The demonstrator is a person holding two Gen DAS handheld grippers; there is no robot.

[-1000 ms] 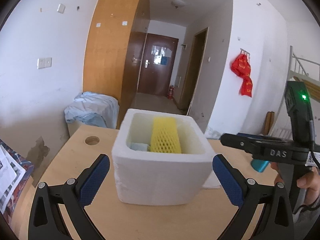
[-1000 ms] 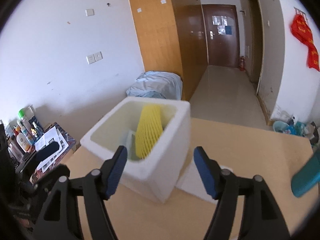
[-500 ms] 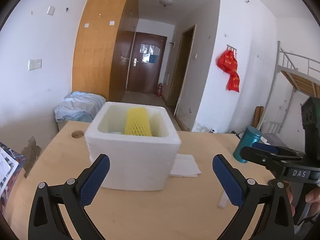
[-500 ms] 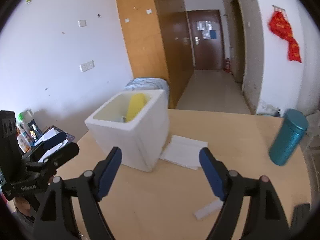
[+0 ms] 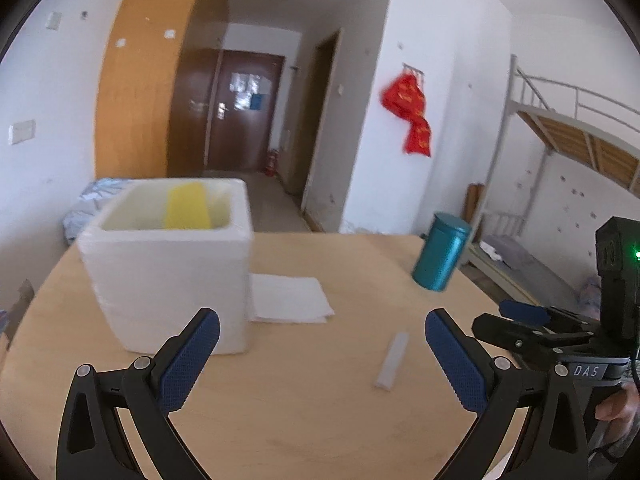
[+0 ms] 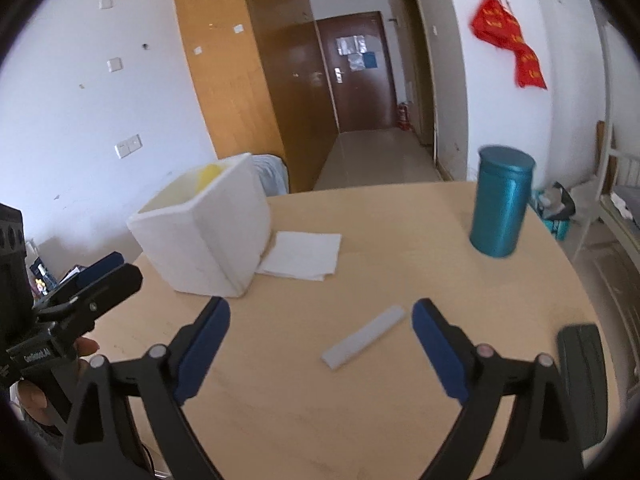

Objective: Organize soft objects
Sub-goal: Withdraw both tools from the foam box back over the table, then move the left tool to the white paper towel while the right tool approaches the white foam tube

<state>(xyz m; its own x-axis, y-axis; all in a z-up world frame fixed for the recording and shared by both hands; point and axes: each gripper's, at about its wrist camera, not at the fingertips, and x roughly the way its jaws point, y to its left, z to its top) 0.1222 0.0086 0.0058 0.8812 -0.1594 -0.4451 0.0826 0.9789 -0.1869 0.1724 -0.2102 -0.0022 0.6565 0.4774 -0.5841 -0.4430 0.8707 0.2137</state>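
On a round, pale wooden table (image 6: 400,420), a white square foam box (image 6: 208,248) already holds a yellow foam net sleeve (image 5: 188,206), its top showing above the rim, while a folded white paper napkin (image 6: 304,254) lies flat on the wood, touching the box's base on the side nearer a teal metal canister (image 6: 500,204), which stands well apart near the far edge. Closer in, a small grey flat foam strip (image 6: 364,336) rests loose on the bare tabletop, lying diagonally between and just ahead of the blue pads of the right gripper (image 6: 320,336). That claw has just been opening and now gapes wide, holding nothing, the strip framed in its span but untouched. The left gripper (image 5: 320,354) is likewise spread wide and empty, aimed at the open table between box and strip. The strip looks like the next item to collect, and doing it well would mean lowering the right claw until both pads straddle its narrow width, turning the wrist square to that diagonal, and closing gently, since so thin and light a piece could skid or flip away if one pad arrives first.
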